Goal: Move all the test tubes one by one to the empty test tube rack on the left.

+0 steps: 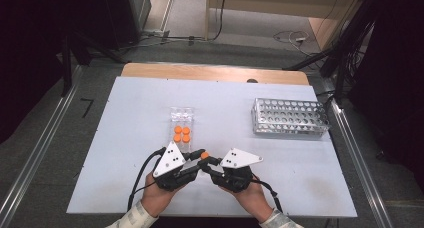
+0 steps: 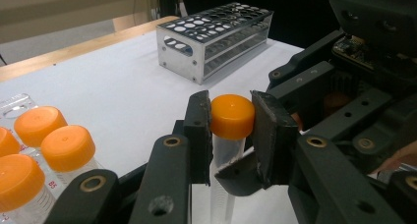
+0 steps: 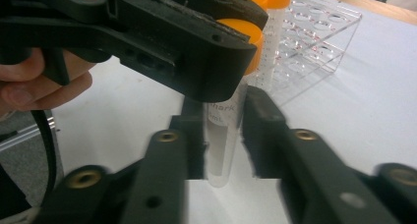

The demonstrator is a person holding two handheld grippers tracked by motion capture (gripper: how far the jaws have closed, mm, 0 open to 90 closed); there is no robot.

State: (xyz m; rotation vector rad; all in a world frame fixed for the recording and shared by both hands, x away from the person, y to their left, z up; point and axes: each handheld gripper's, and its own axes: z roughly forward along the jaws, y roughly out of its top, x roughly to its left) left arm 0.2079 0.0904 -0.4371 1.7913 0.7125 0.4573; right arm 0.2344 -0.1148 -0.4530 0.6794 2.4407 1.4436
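Left fingers (image 2: 231,135) clamped on the orange cap (image 2: 232,116) of a tube (image 2: 223,184), one pad on each side of the cap. Right fingers (image 3: 223,135) narrow but loosened around the clear body of the same tube (image 3: 221,140), a thin gap showing on each side; no earlier look to compare. Tube upright, long axis vertical, cap on top, tip pointing down at the surface (image 1: 125,138); whether the tip touches, cannot tell. Held between the two grippers, left (image 1: 196,158) and right (image 1: 209,164), near the front middle of the surface, cap (image 1: 204,155) showing between them from above.

Just beyond, toward the far side: clear rack (image 1: 182,119) with four more orange-capped tubes (image 1: 182,134) standing in its near end, close to the fingers. Farther off to the right and well apart: metal rack (image 1: 290,117), holes facing up, lying parallel to the far edge.

Open room: broad bare surface on the left, a wide strip between the clear rack and the metal rack, and bare surface to the right of the hands. Front edge just behind the hands; right edge near the metal rack's end.
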